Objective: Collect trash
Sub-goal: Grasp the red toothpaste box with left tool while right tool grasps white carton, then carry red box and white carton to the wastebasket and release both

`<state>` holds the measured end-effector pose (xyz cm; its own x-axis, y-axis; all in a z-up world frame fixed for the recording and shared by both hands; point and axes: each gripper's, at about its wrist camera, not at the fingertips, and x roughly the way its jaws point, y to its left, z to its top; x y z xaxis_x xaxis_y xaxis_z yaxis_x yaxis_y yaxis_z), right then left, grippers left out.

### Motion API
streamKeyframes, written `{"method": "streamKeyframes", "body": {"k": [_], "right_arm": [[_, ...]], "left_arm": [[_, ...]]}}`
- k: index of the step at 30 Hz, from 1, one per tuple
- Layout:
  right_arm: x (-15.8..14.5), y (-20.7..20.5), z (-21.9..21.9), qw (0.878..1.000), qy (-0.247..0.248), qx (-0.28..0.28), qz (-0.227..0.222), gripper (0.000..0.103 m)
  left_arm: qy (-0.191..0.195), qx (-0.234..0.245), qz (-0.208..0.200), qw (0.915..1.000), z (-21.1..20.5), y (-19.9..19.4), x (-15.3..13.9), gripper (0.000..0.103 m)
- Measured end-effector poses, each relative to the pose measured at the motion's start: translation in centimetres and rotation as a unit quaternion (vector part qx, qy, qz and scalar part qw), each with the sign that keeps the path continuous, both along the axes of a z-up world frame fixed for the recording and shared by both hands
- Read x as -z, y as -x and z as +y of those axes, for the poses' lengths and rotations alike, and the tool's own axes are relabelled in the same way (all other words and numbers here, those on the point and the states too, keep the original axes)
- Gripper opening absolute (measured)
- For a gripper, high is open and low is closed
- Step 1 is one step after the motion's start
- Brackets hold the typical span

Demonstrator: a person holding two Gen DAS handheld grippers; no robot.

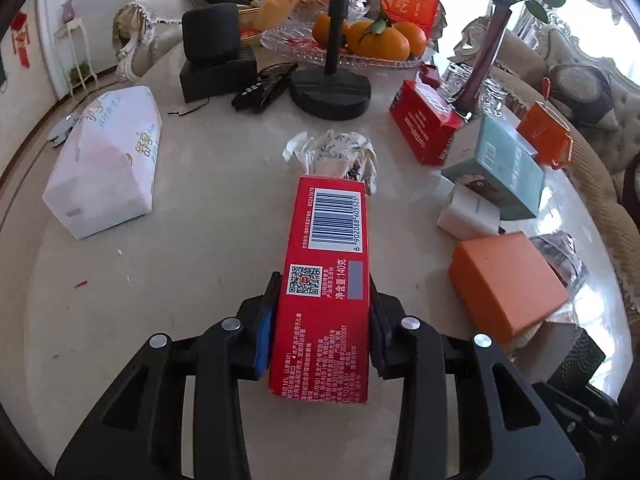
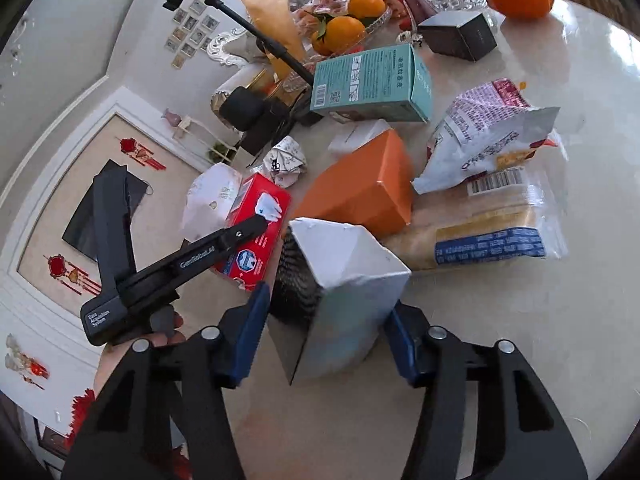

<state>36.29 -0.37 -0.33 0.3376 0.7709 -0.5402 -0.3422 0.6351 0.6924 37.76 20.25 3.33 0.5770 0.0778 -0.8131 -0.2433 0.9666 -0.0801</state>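
Round table (image 1: 208, 184), pale glossy marble-look top, with a few crumbs and a small red scrap (image 1: 80, 283) towards one edge. Lying directly on it: white tissue pack (image 1: 106, 164); long red carton (image 1: 326, 276) with barcode uppermost; crumpled printed wrapper (image 1: 340, 152) just beyond the carton's far end; round black stand base (image 1: 330, 94); black box (image 1: 218, 76); remote control (image 1: 264, 88); glass fruit dish (image 1: 280, 42) holding oranges; red box (image 1: 424, 124); teal box (image 1: 500, 168); small white box (image 1: 468, 216) beside the teal one; flat orange box (image 1: 508, 284); bagged sliced bread (image 2: 492, 236); torn snack bag (image 2: 488, 136) resting partly on the bread; open-topped white box (image 2: 344, 300).
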Motion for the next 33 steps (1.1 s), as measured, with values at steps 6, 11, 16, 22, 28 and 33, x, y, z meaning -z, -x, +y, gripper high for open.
{"method": "streamKeyframes", "body": {"k": [6, 11, 16, 22, 28, 33], "right_arm": [[-1.7, 1.5, -2.0, 0.999, -0.027, -0.003, -0.024, 0.049], [-3.2, 3.5, -3.4, 0.998, -0.045, -0.018, -0.038, 0.048], [-5.0, 8.5, -6.3, 0.995, -0.045, -0.052, -0.067, 0.049], [-5.6, 18.0, -12.8, 0.993, -0.041, -0.081, -0.070, 0.049], [-3.2, 24.5, -16.7, 0.996, -0.011, -0.085, -0.017, 0.049], [1.3, 27.4, -17.0, 0.994, 0.024, -0.093, 0.047, 0.049]], "left_arm": [[0.011, 0.004, -0.027, 0.9996, 0.0, 2.9, -1.5, 0.037], [0.038, 0.010, -0.054, 0.9978, -0.5, 6.4, -2.9, 0.037], [0.038, 0.056, -0.091, 0.9936, -3.5, 13.3, -5.4, 0.037], [0.033, 0.121, -0.111, 0.9859, -8.8, 24.6, -6.4, 0.037], [0.074, 0.177, -0.081, 0.9781, -15.0, 34.5, -3.9, 0.037], [0.105, 0.218, -0.029, 0.9700, -19.5, 38.0, 0.0, 0.037]]}}
